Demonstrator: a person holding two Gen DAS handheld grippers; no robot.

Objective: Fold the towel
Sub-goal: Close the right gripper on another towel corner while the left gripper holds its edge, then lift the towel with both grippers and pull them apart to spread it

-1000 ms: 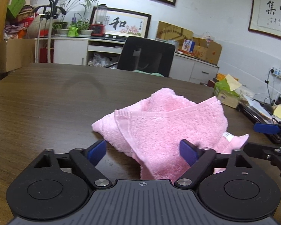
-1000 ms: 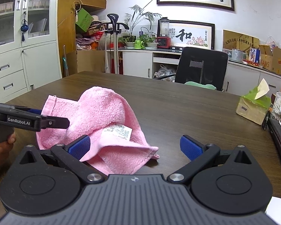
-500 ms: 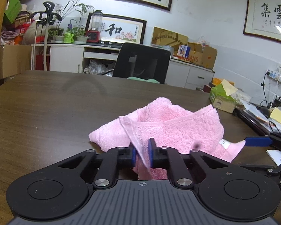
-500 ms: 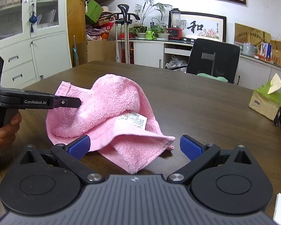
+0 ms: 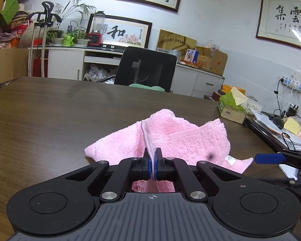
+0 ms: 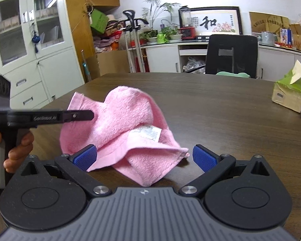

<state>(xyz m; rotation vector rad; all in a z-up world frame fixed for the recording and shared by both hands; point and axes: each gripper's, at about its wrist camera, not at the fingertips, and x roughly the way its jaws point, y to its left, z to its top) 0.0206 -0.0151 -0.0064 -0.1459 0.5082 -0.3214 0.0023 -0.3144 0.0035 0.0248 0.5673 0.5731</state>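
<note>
Left gripper: black linkage arms, silver pivot screws, blue pads, grey ribbed housing with crosshair mark.
Right gripper: same build, ridged blue pads.
Marking: white "GenRobot.AI" lettering on one black finger.

Towel near edge hidden behind left gripper body, lower centre. Label print blurred, illegible. Hand cut off at left edge.

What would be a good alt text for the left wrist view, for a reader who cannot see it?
The left gripper has its jaws shut on a hemmed edge of a crumpled pink towel lying on a dark wooden table. A green tissue box stands at the table's right edge, and an office chair stands behind the table.
</note>
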